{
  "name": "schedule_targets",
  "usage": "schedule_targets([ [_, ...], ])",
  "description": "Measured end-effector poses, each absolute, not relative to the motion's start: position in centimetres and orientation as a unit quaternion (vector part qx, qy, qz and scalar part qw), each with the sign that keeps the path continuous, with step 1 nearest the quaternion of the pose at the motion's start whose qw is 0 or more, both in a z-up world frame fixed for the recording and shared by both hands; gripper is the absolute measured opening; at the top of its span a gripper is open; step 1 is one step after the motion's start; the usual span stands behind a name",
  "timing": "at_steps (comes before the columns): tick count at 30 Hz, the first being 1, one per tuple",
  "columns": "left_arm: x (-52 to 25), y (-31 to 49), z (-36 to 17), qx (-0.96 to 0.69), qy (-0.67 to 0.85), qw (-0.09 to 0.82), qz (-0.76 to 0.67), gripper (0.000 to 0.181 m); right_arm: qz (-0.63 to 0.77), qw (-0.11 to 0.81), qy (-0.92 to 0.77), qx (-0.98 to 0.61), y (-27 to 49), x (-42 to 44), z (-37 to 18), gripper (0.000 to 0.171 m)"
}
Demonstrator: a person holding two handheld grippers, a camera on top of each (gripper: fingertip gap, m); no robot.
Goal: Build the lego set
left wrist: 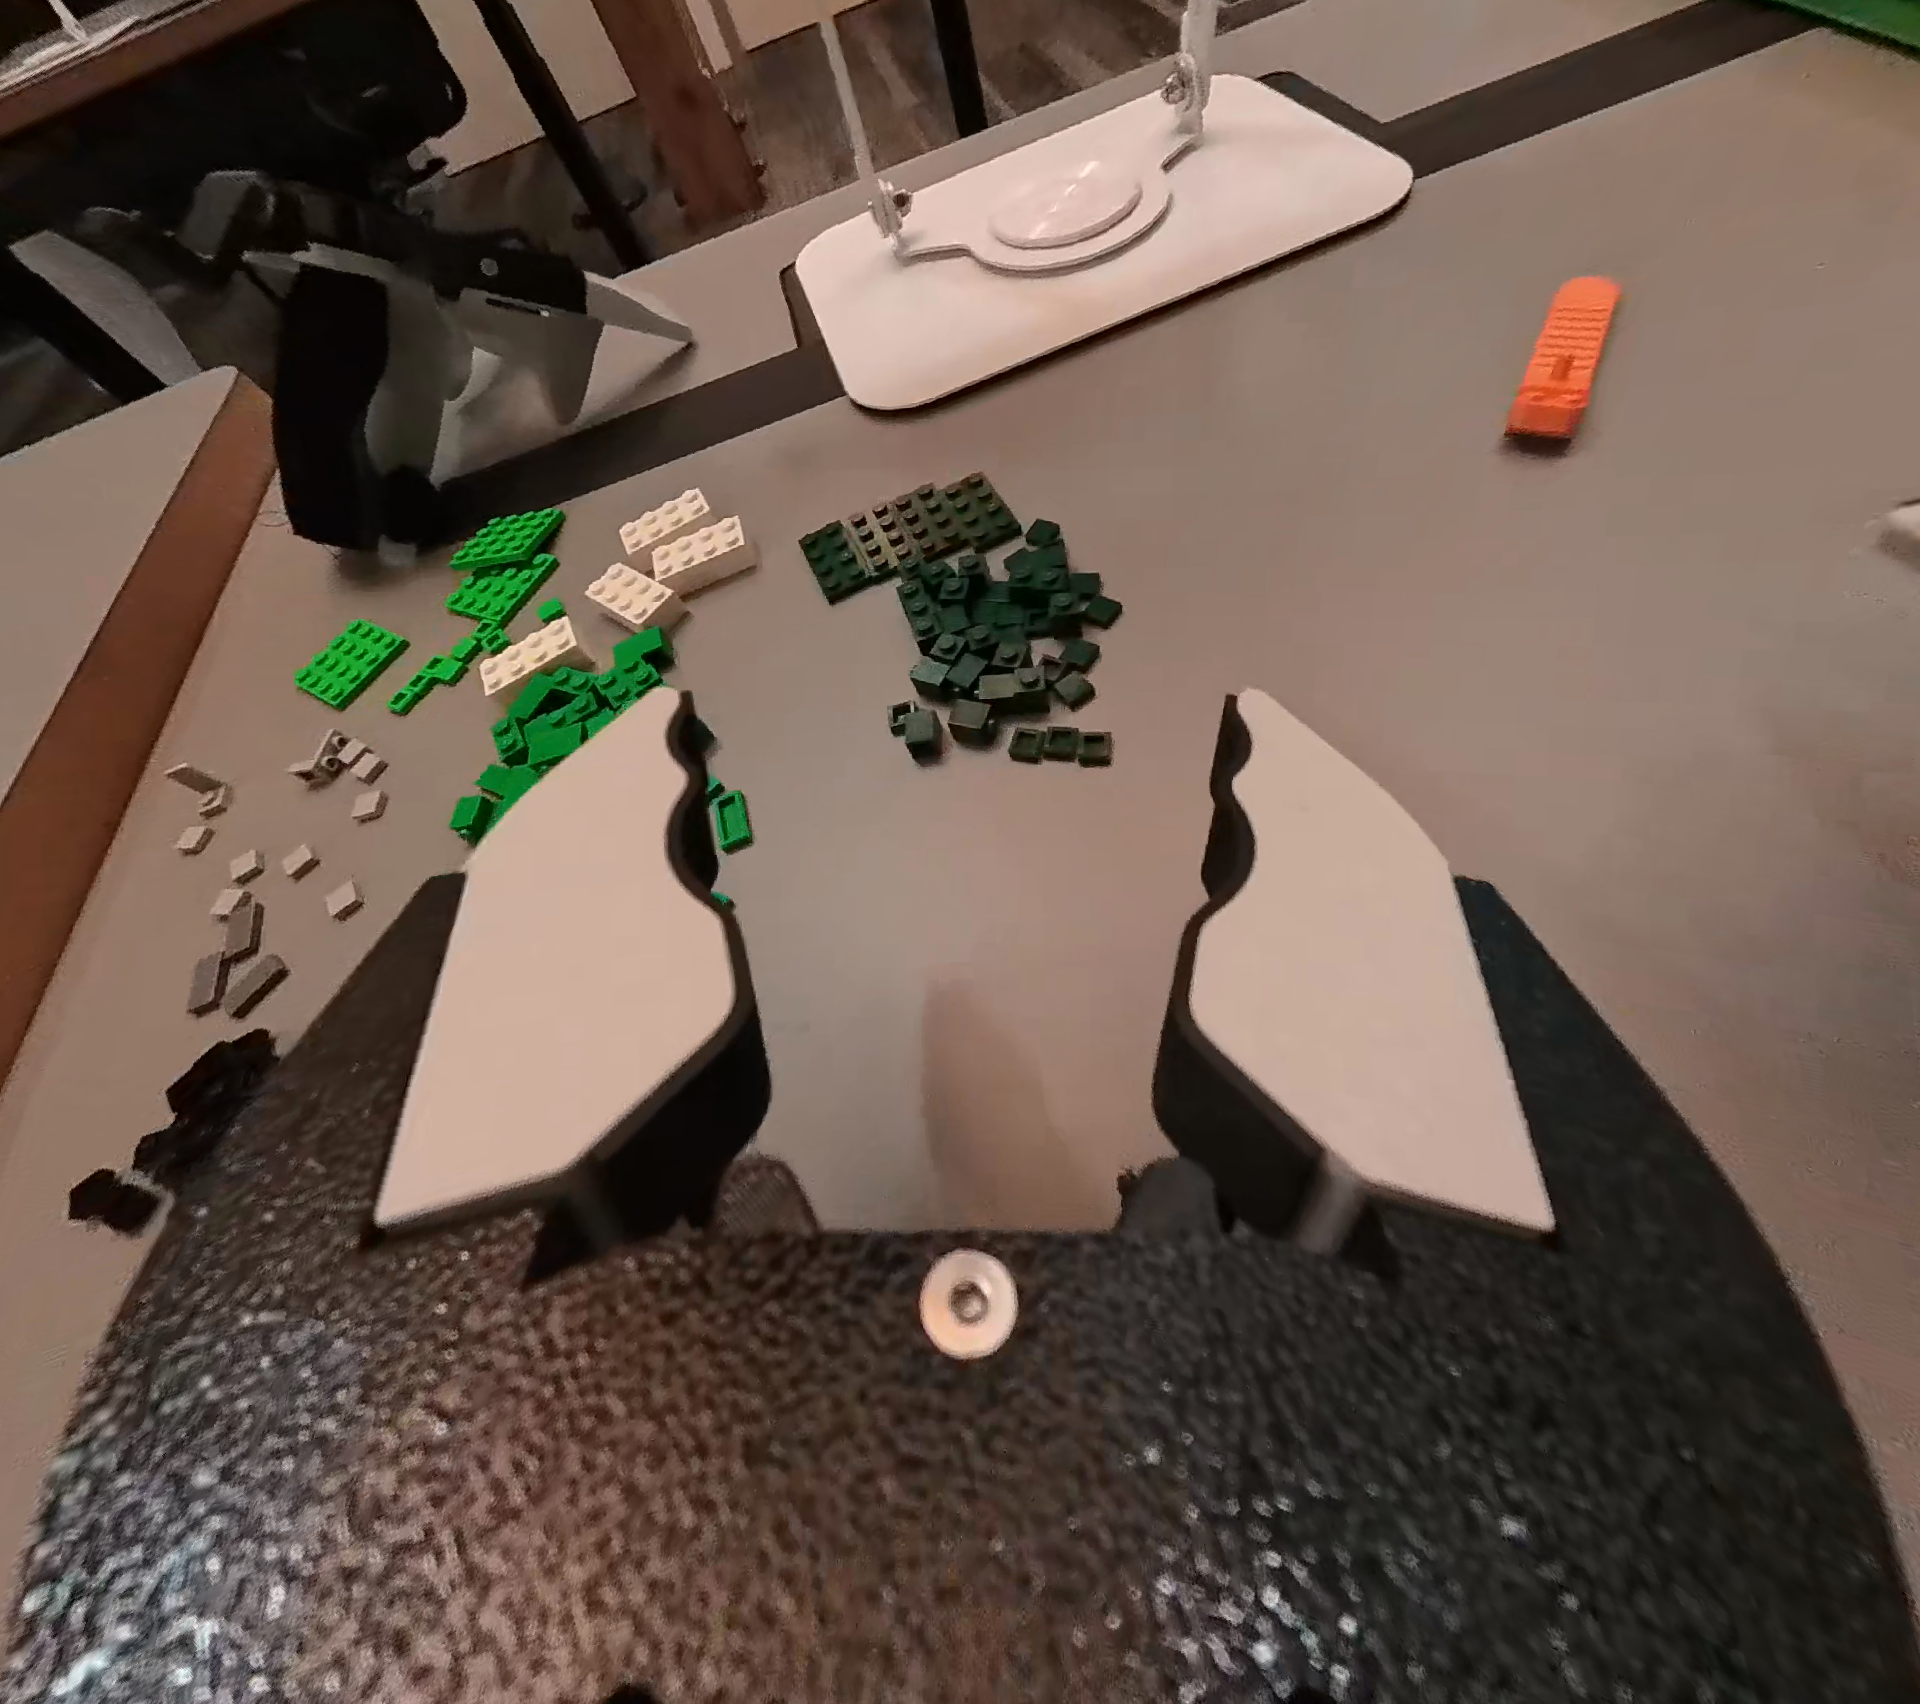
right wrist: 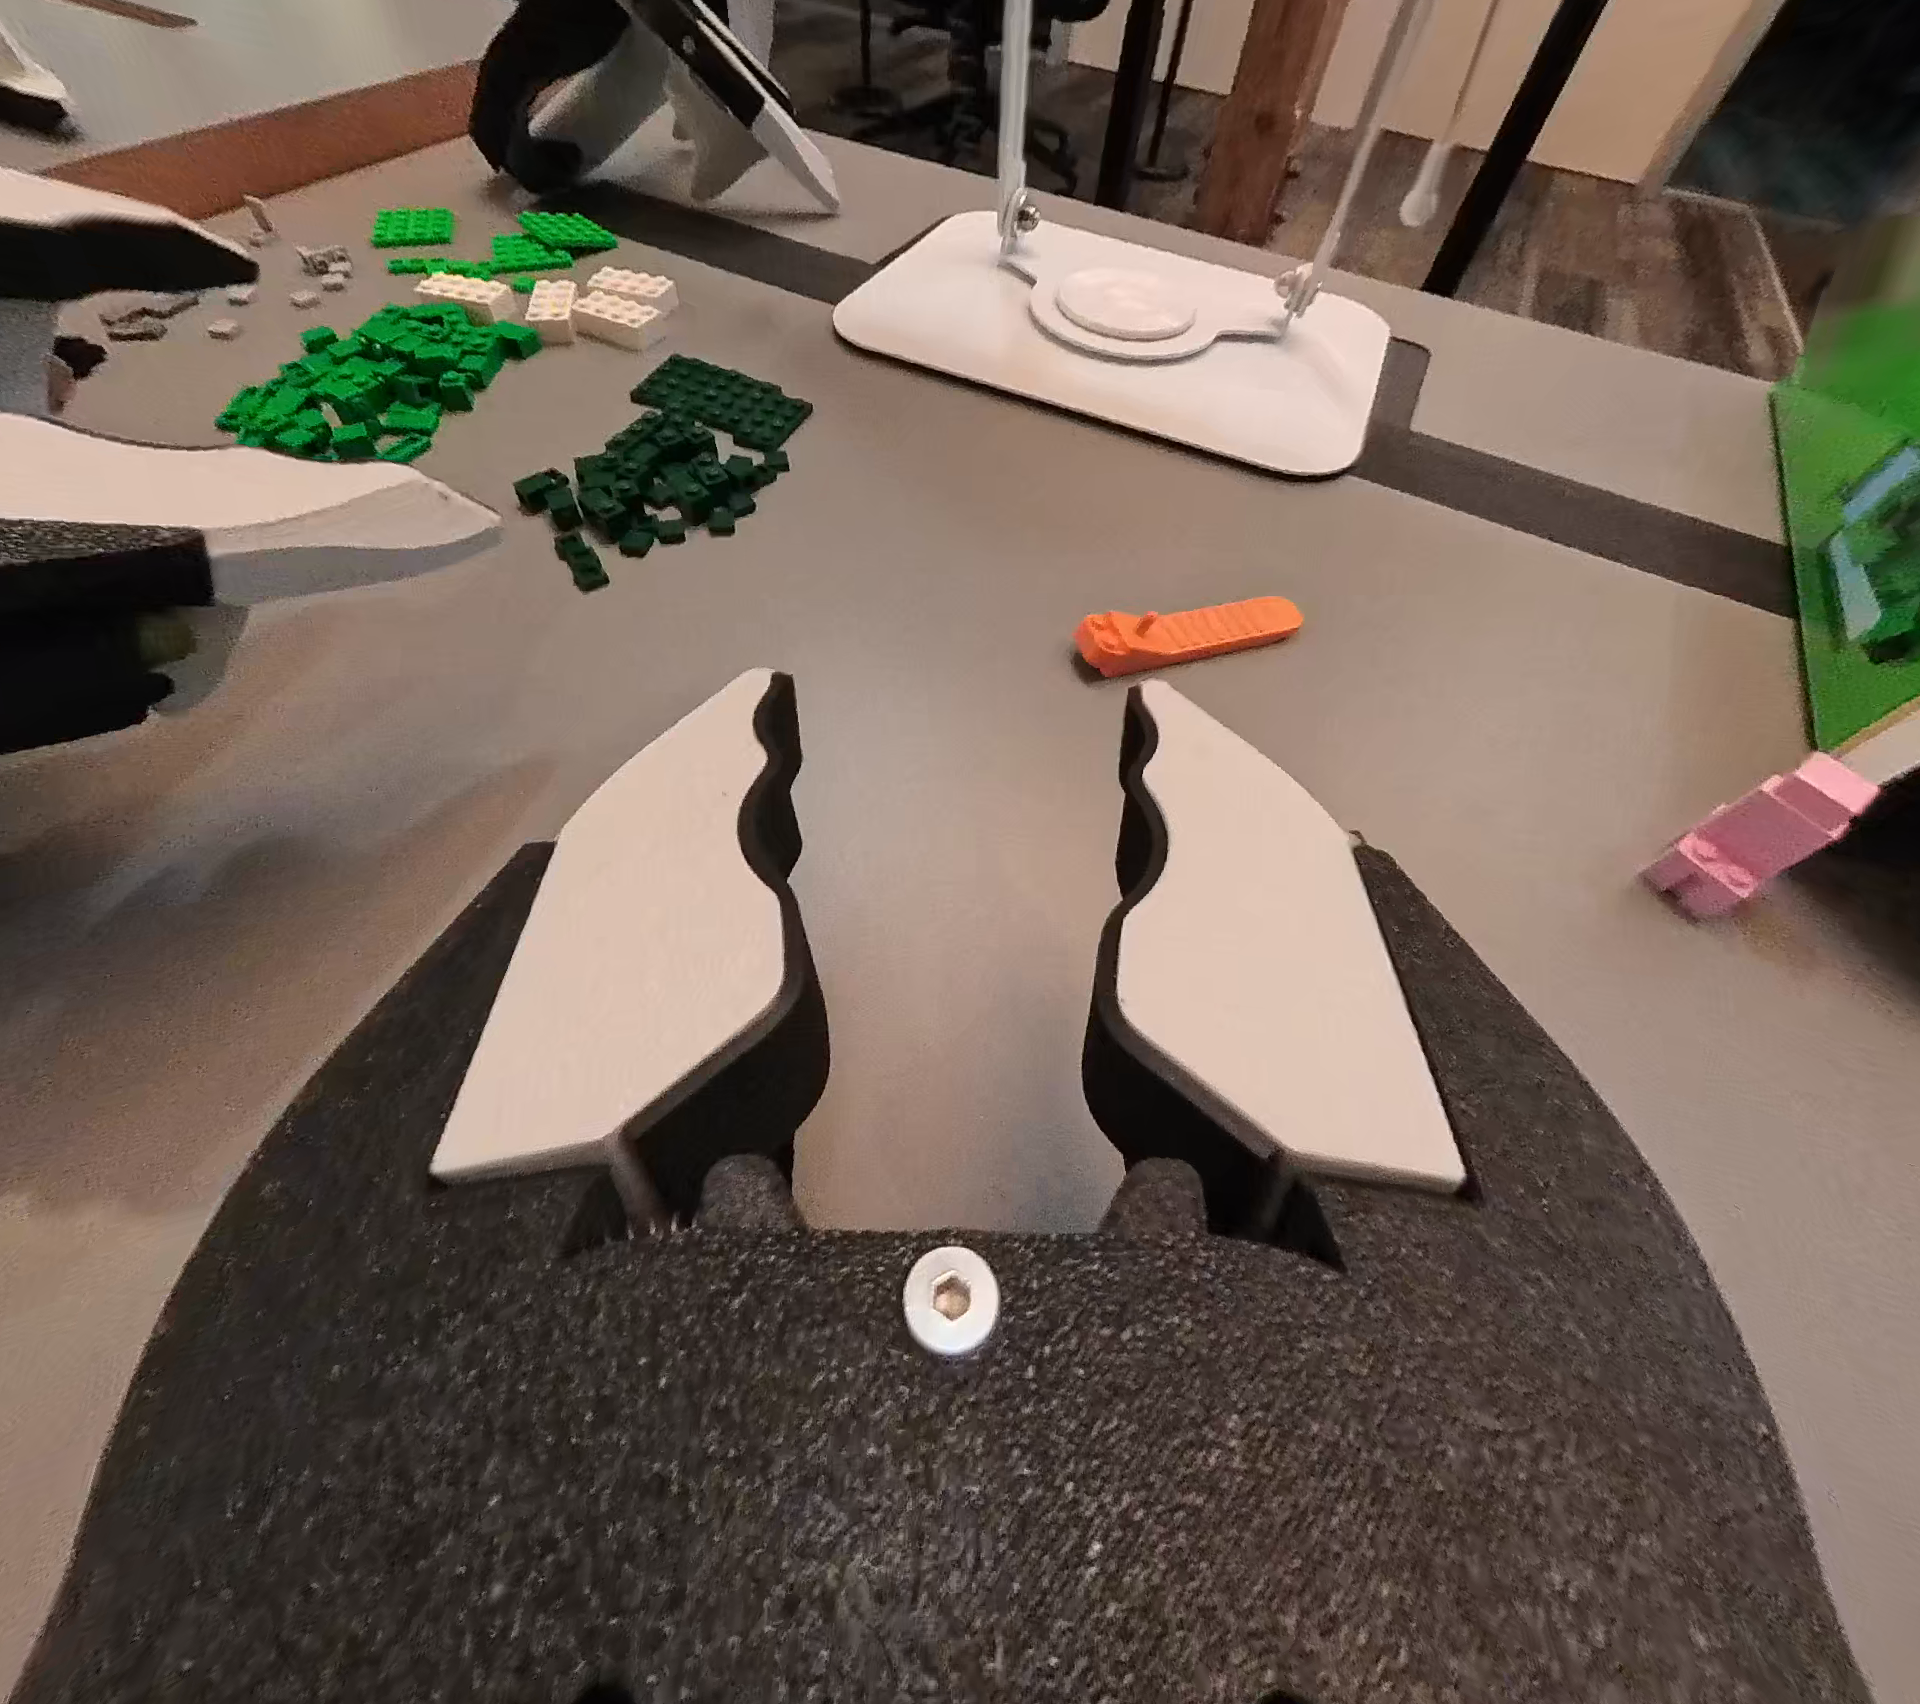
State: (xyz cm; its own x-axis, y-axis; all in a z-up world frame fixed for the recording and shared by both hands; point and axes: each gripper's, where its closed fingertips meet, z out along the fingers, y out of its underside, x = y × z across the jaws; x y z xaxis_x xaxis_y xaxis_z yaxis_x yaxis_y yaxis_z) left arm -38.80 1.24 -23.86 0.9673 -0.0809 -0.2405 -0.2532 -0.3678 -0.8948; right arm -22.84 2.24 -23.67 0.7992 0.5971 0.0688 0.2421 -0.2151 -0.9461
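Hovering over the grey worktop [right wrist: 935,511], your left gripper [left wrist: 961,709] and right gripper [right wrist: 961,688] hold their jaws apart, empty, near loose dark green bricks [left wrist: 997,646].

Four white bricks [left wrist: 665,579]; one orange separator [left wrist: 1564,361]; one pink build [right wrist: 1756,833]; one white stand [left wrist: 1101,241].

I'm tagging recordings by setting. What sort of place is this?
Probably an office or shared workspace: a grey table with sorted Lego pieces, a white stand, and more desks and an office chair behind.
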Motion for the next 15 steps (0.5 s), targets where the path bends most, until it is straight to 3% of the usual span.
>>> schedule_targets([
  [9, -39.3, 0.6, -23.0, -0.799, 0.128, 0.583, 0.077, 0.076, 0.250, 0.575, -0.204, -0.752, 2.8, -21.4, -22.5, 0.054],
  [15, -39.2, 0.6, -23.3, -0.803, 0.114, 0.583, 0.049, 0.075, 0.295, 0.575, -0.171, -0.744, 3.1, -20.9, -22.1, 0.052],
])
